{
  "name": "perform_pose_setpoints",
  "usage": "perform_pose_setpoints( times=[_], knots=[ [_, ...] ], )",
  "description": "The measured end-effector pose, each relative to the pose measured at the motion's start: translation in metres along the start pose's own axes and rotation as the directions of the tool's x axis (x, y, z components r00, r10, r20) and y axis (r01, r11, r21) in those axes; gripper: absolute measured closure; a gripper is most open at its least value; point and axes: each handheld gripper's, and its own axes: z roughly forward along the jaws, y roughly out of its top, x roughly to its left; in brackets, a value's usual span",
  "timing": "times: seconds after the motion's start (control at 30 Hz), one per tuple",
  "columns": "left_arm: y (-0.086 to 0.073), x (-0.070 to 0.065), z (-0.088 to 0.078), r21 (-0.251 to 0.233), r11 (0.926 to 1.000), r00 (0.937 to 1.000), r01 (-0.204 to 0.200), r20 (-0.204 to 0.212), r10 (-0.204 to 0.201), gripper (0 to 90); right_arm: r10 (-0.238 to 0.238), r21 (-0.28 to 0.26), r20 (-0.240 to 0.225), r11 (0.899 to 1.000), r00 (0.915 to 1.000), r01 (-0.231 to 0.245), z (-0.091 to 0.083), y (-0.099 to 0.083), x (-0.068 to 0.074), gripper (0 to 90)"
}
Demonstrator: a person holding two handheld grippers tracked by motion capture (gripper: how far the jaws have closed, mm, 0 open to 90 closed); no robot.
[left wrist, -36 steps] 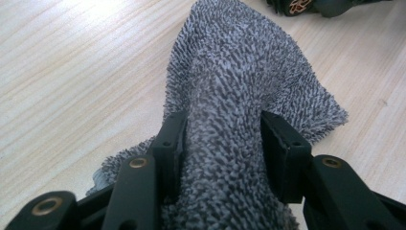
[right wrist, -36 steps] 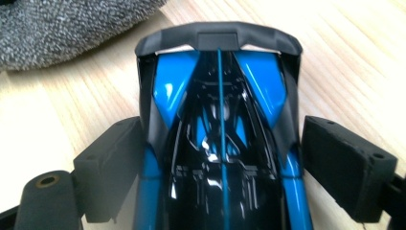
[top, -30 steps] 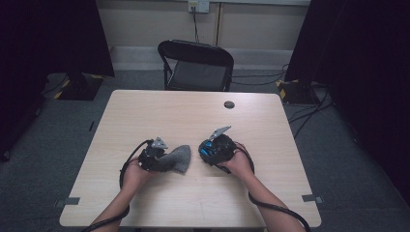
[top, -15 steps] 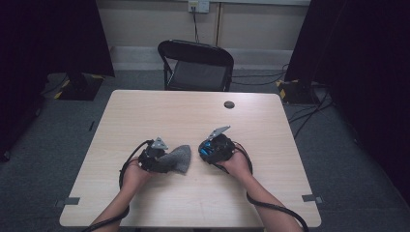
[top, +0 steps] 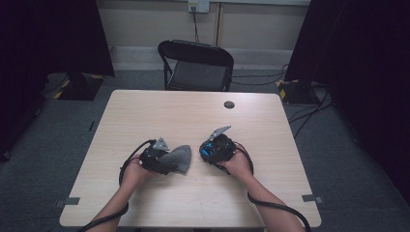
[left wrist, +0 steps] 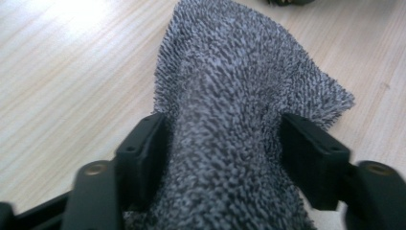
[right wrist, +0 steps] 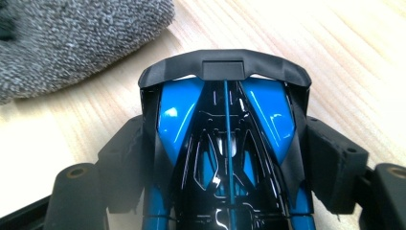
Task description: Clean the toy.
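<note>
A grey fluffy cloth (left wrist: 230, 72) lies bunched on the wooden table (top: 159, 116), left of centre. My left gripper (left wrist: 222, 139) has its jaws on either side of the cloth's near fold, pads against it; these jaws have just been opening, with the cloth still between them. In the high view the left gripper (top: 168, 159) points right toward the cloth (top: 179, 158). My right gripper (right wrist: 225, 158) holds a blue and black toy car (right wrist: 225, 120) by its sides; its jaws have just been closing on it. In the high view the right gripper (top: 209, 150) faces the cloth (right wrist: 72, 38).
A black folding chair (top: 196, 65) stands behind the table's far edge. A small black round disc (top: 229, 104) sits near the far right of the tabletop. Cables trail from both grippers toward the near edge. The room around the table is dark.
</note>
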Motion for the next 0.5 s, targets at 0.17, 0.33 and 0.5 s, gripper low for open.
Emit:
perform_pose_setpoints(
  times=[0.17, 0.33, 0.5],
  knots=[
    [0.005, 0.001, -0.003, 0.028, 0.9975, 0.9979, 0.064, 0.009, -0.065, 65.5, 0.013, -0.009, -0.036, 1.0, 0.9993, -0.013, -0.003, 0.0, -0.002, 26.1],
    [0.007, 0.003, -0.006, 0.025, 0.9946, 0.9948, 0.101, 0.014, -0.101, 69.3, 0.037, -0.041, -0.061, 0.998, 0.9974, -0.039, -0.011, -0.001, -0.003, 26.1],
    [0.009, 0.007, -0.014, -0.014, 0.9907, 0.9905, 0.135, 0.026, -0.135, 69.1, 0.05, -0.081, -0.07, 0.995, 0.9963, -0.056, -0.023, -0.003, -0.007, 26.1]
  ],
)
